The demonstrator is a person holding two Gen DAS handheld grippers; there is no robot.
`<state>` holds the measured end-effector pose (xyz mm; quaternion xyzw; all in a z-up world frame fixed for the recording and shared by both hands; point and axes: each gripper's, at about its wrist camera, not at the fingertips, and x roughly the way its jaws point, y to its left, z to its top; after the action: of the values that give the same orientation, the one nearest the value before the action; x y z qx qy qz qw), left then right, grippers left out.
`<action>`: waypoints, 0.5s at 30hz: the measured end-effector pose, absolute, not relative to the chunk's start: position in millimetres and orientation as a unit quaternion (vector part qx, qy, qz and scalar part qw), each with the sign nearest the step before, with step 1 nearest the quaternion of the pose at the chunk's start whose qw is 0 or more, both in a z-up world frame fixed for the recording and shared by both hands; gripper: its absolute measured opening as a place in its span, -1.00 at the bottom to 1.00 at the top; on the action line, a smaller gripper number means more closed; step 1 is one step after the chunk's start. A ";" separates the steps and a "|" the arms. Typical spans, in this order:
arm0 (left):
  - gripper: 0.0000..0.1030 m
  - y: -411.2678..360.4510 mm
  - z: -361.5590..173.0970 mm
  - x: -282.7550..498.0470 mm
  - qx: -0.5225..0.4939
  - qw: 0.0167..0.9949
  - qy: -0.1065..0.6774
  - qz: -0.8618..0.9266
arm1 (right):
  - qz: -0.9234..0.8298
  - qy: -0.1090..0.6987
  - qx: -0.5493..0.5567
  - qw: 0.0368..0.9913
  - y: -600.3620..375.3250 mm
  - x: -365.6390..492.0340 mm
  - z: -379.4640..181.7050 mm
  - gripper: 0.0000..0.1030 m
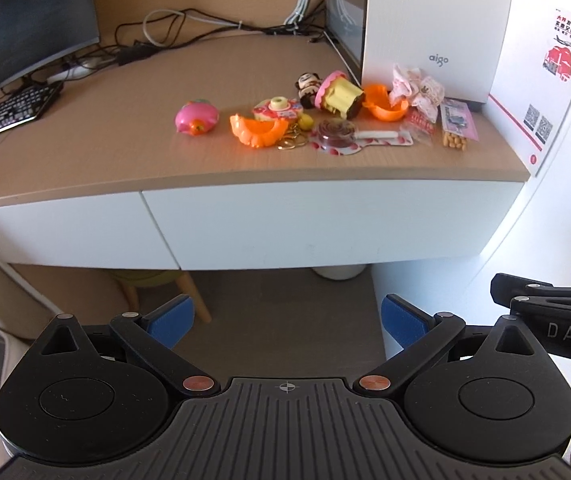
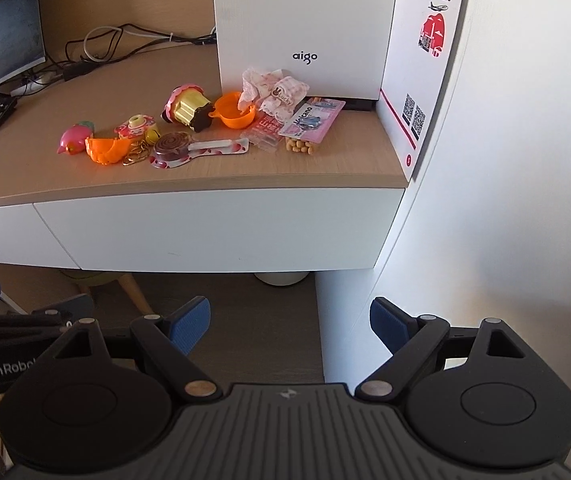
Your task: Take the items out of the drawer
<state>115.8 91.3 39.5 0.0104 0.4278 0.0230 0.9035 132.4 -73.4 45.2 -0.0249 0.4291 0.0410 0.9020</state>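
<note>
Both claws hanging back from desk, well below top, aiming up at it.

Left gripper jaws wide, nothing btwn pads. Right gripper same: wide, empty.

Drawer sitting flush under desktop, front running left-right along desk edge; looks shut. No handle showing.

Toys lying clustered on top near white box, prob. unloaded there: pink toy, orange shell, lollipop w/ stick pointing right, parallel to edge.

Judging: task near done.

Dark monitor, keyboard, tangled cables, white aigo box
</note>
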 end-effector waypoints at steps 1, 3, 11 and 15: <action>0.99 93.3 38.8 114.6 0.006 0.903 0.428 0.026 | 0.043 0.431 -0.025 0.901 -73.0 132.5 44.6 0.71; 0.99 96.6 37.8 113.4 0.001 0.902 0.430 0.031 | 0.050 0.434 -0.029 0.899 -71.3 132.4 43.8 0.71; 0.98 106.2 42.6 105.0 -0.003 0.905 0.423 0.042 | 0.054 0.429 -0.045 0.901 -63.3 126.3 47.5 0.71; 0.97 110.8 43.6 101.0 -0.007 0.905 0.422 0.047 | 0.063 0.426 -0.051 0.901 -58.9 124.2 48.4 0.71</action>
<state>101.0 110.8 43.6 -0.0066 0.4220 0.0468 0.9054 124.2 -58.9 48.4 -0.0512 0.4263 0.0627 0.9010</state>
